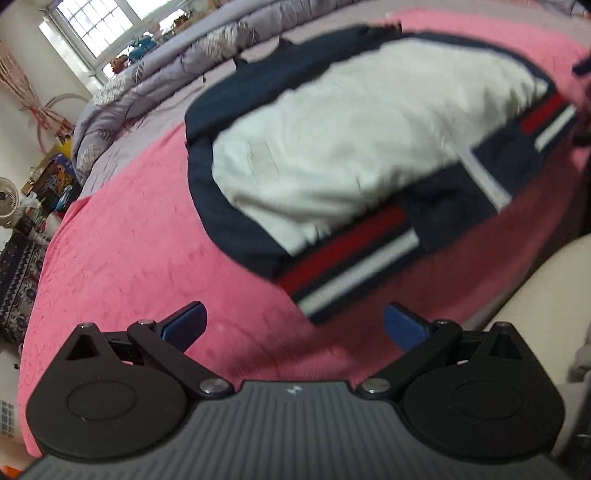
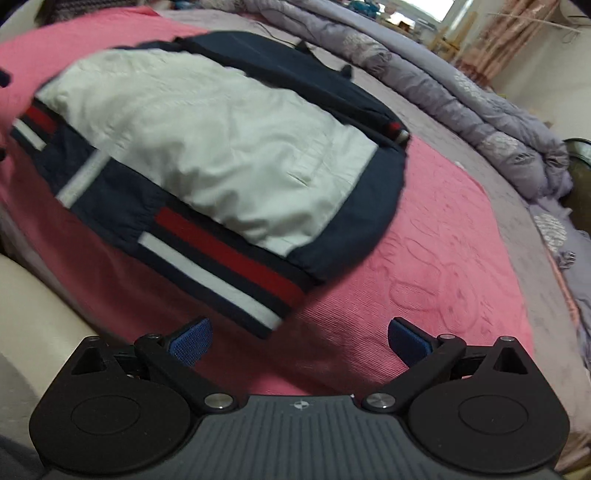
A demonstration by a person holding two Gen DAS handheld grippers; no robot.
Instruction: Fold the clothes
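Jacket is lying flat on the pink blanket on the bed — white panel up, striped hem nearest. Left gripper and right gripper are hovering near the hem, both wide, holding nothing. Could be pre-fold or mid-fold — cannot tell.

A pink blanket is spread over the bed; a grey quilt is heaped behind, near a window.
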